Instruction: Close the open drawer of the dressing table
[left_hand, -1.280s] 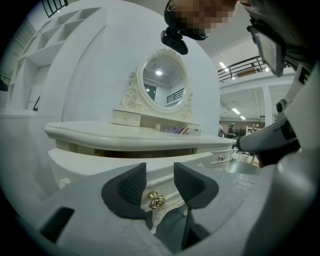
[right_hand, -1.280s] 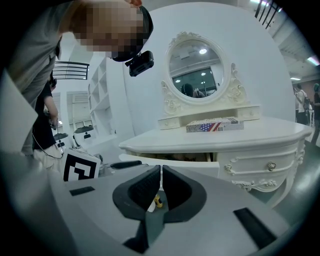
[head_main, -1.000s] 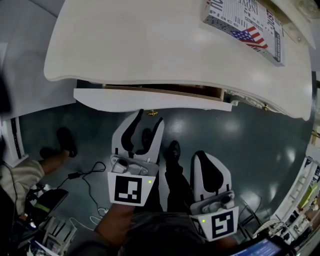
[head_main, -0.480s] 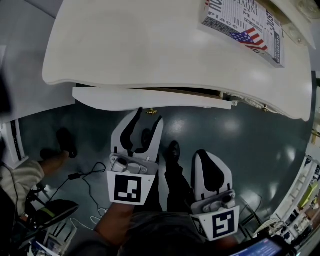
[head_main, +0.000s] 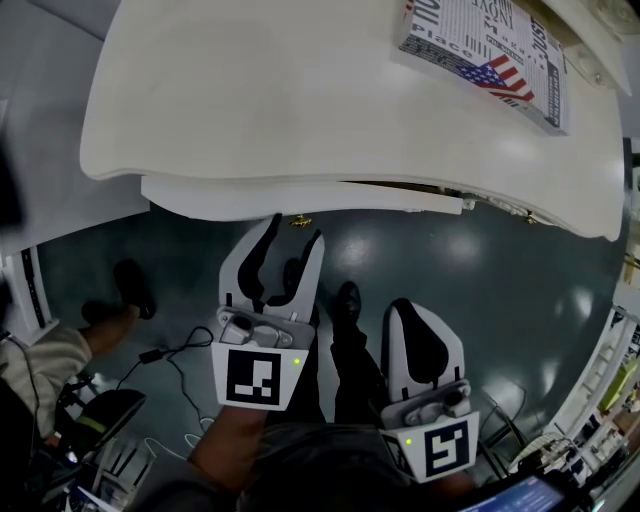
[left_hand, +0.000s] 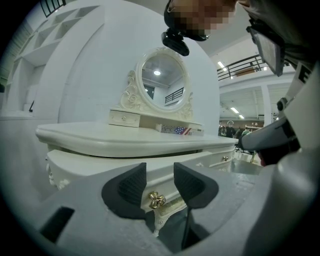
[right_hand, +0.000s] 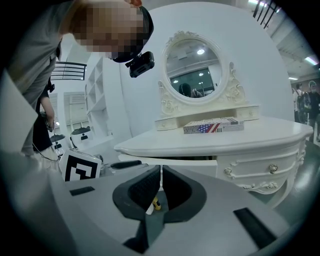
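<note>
The white dressing table (head_main: 330, 90) fills the top of the head view. Its long drawer (head_main: 250, 195) shows only a narrow strip of front below the table top. My left gripper (head_main: 297, 228) stands open right at that drawer front, its fingertips either side of the small gold knob (head_main: 301, 222). In the left gripper view the knob (left_hand: 156, 200) sits between the dark pads (left_hand: 127, 187) without being pinched, against the drawer front (left_hand: 100, 167). My right gripper (head_main: 404, 310) hangs back lower right, shut and empty, well short of the table (right_hand: 215, 142).
A box printed with a flag (head_main: 490, 55) lies on the table top at the back right. An oval mirror (left_hand: 161, 80) stands behind it. A black cable (head_main: 170, 350) and another person's shoe (head_main: 130, 285) are on the grey floor to the left.
The drawer has slid in under the table top; its dark open gap has closed up. The left gripper followed it slightly forward. The right gripper stayed put.
</note>
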